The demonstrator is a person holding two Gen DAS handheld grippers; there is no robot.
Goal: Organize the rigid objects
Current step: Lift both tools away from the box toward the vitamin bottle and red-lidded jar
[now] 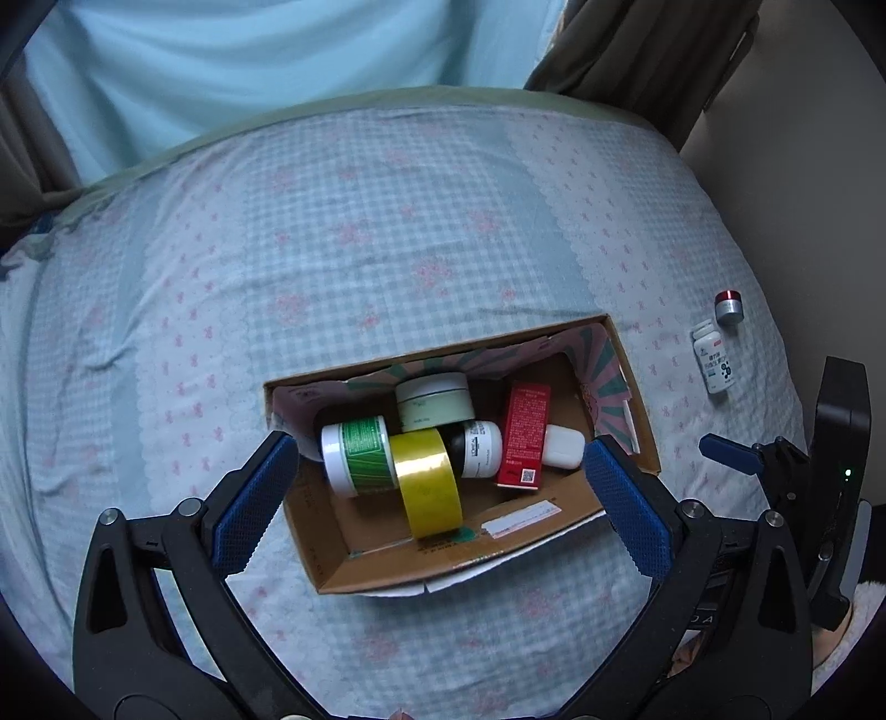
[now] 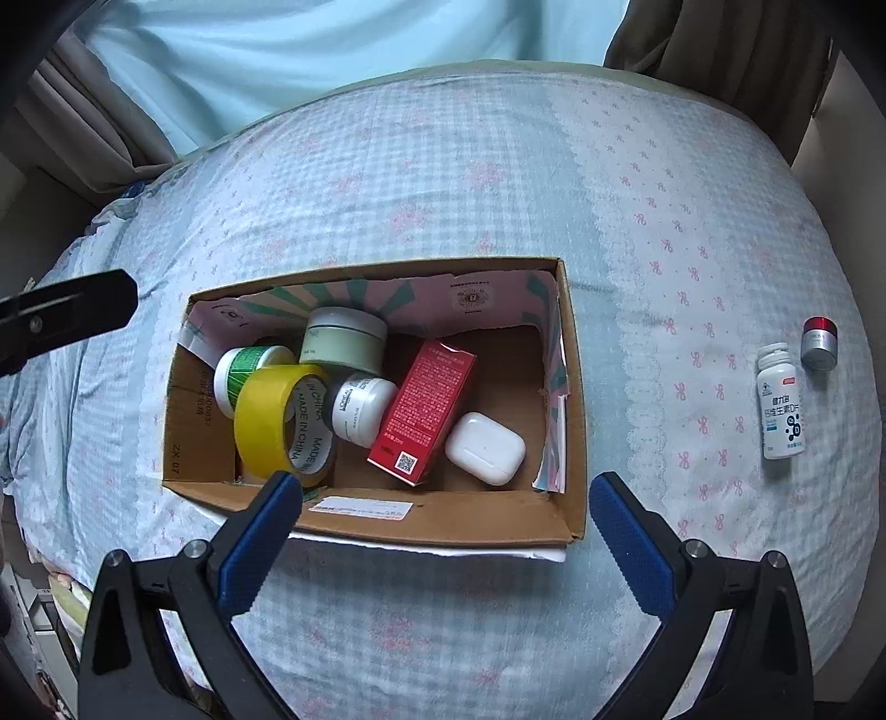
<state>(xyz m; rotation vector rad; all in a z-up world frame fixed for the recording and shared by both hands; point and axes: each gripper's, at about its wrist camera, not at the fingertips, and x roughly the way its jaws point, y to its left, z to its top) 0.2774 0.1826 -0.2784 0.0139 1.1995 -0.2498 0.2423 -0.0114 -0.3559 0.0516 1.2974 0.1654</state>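
An open cardboard box (image 1: 376, 554) (image 2: 487, 520) lies on the bed. Inside it are a yellow tape roll (image 1: 426, 482) (image 2: 266, 421), a green-labelled jar (image 1: 360, 454), a pale green jar (image 2: 343, 338), a white bottle (image 2: 360, 407), a red carton (image 1: 523, 437) (image 2: 426, 410) and a white earbud case (image 2: 484, 448). My left gripper (image 1: 440, 448) hangs open above the box with nothing between its fingers. My right gripper (image 2: 447, 482) is open and empty over the box's near wall. A white pill bottle (image 2: 781, 404) and a small red-capped silver jar (image 2: 818, 343) lie on the sheet to the right.
The bed carries a pale blue checked sheet (image 2: 443, 166) with pink bows. A light blue curtain (image 1: 249, 55) and a darker drape (image 1: 653, 50) hang behind it. Part of the right gripper (image 1: 725, 451) shows at the left wrist view's right edge.
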